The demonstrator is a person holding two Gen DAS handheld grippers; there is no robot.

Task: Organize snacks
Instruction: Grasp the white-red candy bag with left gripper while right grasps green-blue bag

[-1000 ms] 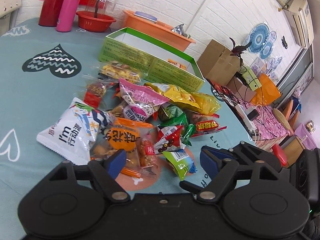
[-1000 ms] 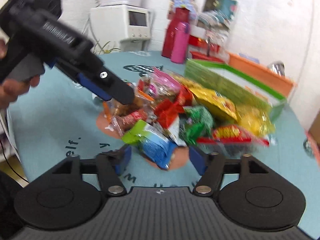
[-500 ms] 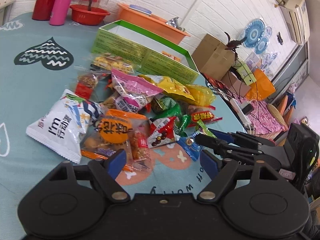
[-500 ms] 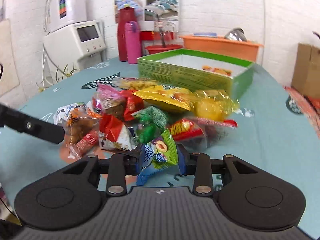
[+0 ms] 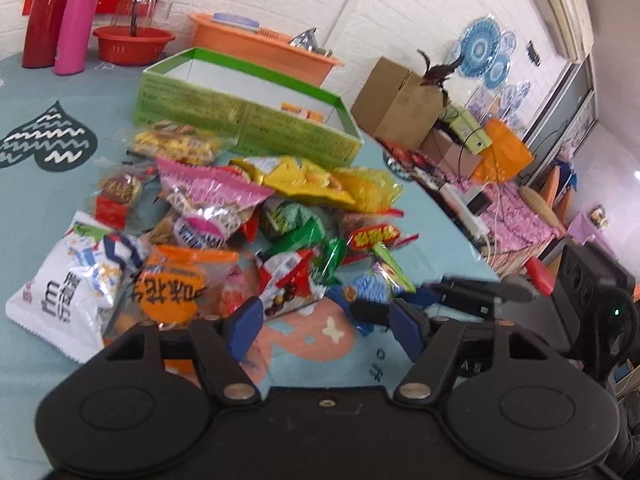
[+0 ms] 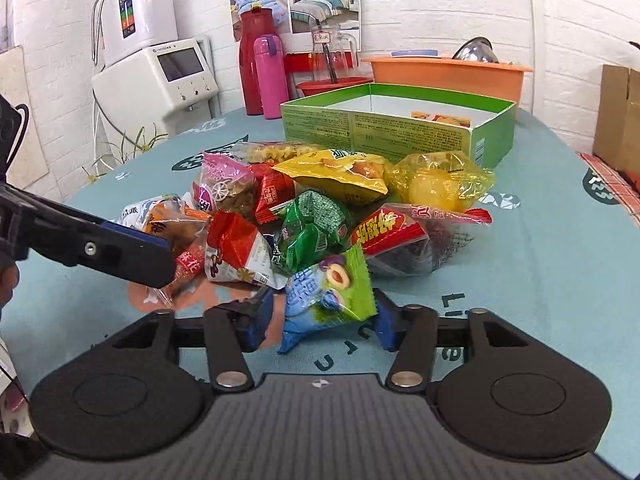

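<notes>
A pile of snack packets (image 5: 248, 216) lies on the teal tablecloth in front of an open green box (image 5: 248, 120), also in the right wrist view (image 6: 396, 128). My right gripper (image 6: 326, 314) is shut on a green and blue snack packet (image 6: 328, 292) and holds it just above the cloth at the pile's near edge; it also shows in the left wrist view (image 5: 376, 280). My left gripper (image 5: 326, 330) is open and empty, low over the cloth near the orange packet (image 5: 172, 288). One snack (image 6: 440, 118) lies inside the box.
A red flask (image 5: 44, 12), a pink bottle (image 5: 78, 20), a red bowl (image 5: 132, 42) and an orange basin (image 5: 264, 50) stand behind the box. A white appliance (image 6: 156, 68) stands beyond the table's left. Cardboard boxes (image 5: 396, 104) and clutter lie off the right edge.
My right gripper has closed on the green and blue packet and lifted it slightly from the pile. My left gripper has drawn back a little, still open.
</notes>
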